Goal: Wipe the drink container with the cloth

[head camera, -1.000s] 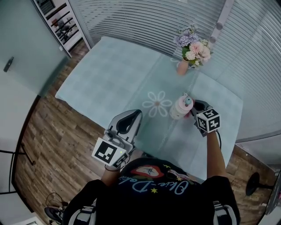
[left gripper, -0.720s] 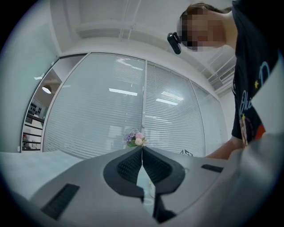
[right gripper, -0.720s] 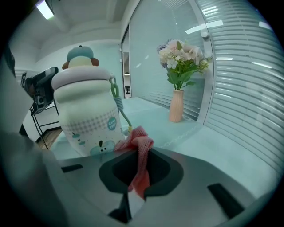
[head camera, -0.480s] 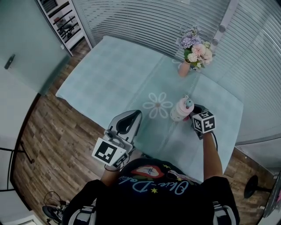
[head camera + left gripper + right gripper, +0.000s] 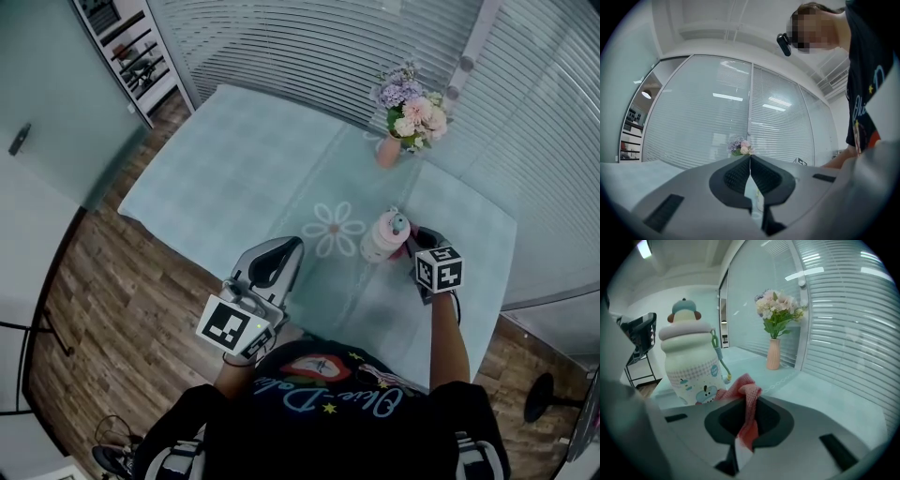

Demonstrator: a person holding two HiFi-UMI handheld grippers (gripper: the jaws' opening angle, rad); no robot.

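My right gripper (image 5: 751, 403) is clamped on a red-pink cloth (image 5: 744, 391), whose bunched end sits right against the lower side of the drink bottle (image 5: 690, 363). The bottle stands upright on the pale blue table (image 5: 234, 169), just right of the flower print, with a strap hanging down its side. My left gripper (image 5: 750, 159) has its jaws together with nothing between them, held at the near table edge well apart from the bottle, and a vase of flowers (image 5: 394, 141) stands at the far edge.
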